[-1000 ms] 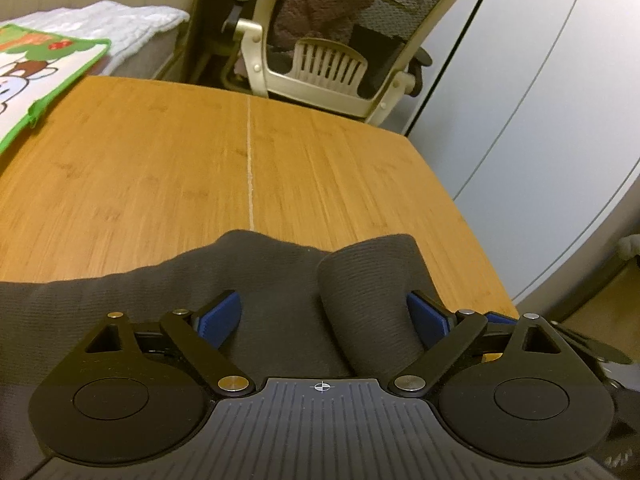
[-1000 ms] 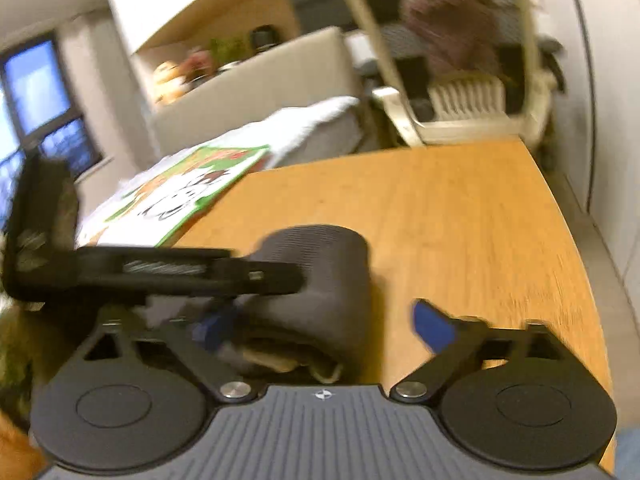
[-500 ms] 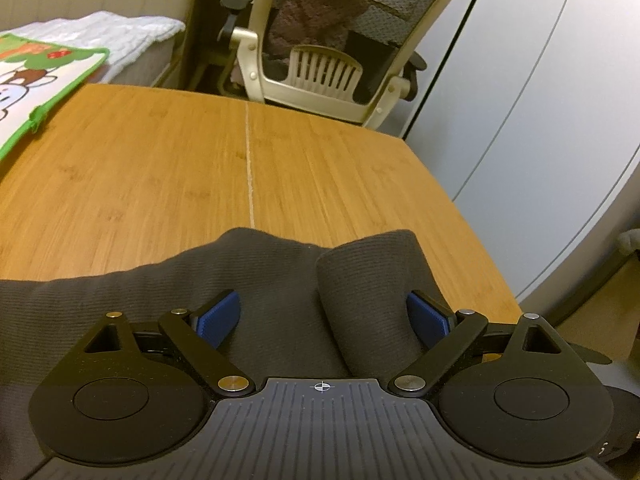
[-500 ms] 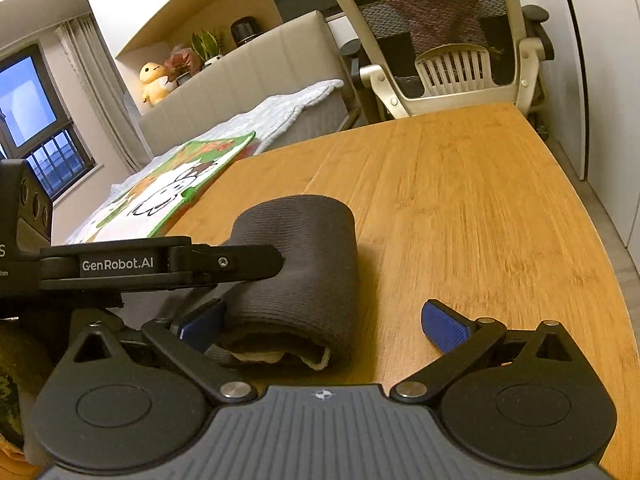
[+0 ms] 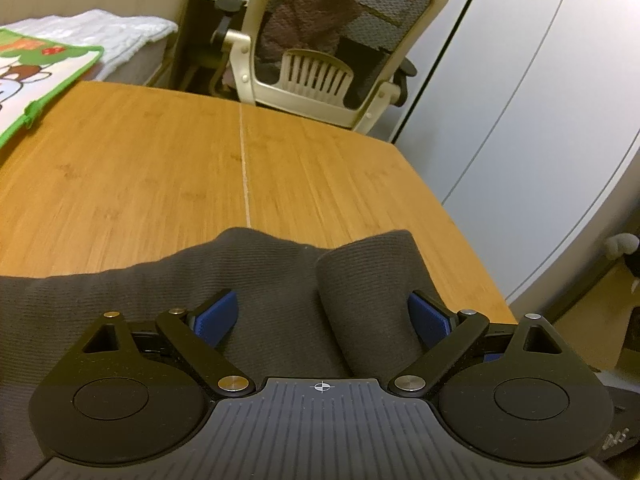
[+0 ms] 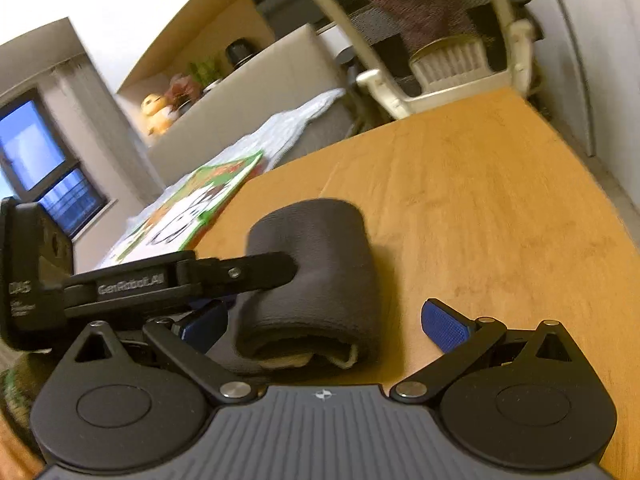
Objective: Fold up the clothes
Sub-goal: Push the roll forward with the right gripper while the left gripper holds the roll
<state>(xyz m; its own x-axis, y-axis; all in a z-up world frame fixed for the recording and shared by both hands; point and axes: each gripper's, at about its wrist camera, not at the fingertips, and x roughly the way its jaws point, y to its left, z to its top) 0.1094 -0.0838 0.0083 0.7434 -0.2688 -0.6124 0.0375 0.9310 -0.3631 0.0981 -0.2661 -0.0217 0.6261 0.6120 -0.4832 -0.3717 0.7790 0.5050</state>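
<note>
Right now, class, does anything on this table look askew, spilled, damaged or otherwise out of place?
Nothing spilled or damaged. The dark garment lies on the wooden table with one end turned over into a thick fold, pale lining showing at its open edge. Both tools are open, gripping nothing.

From the left wrist camera I see the left gripper (image 5: 322, 316) with its jaws spread wide over a dark grey knitted garment (image 5: 200, 280) lying on the near edge of the wooden table (image 5: 160, 168); neither blue pad (image 5: 216, 314) presses the cloth. The garment's right portion forms a folded-over roll (image 5: 368, 284) sitting between the pads, close to the right one. Beyond the far table edge stands a mesh-backed office chair (image 5: 340, 36), and a green-bordered cartoon-print item (image 5: 36, 76) lies at far left.
</note>
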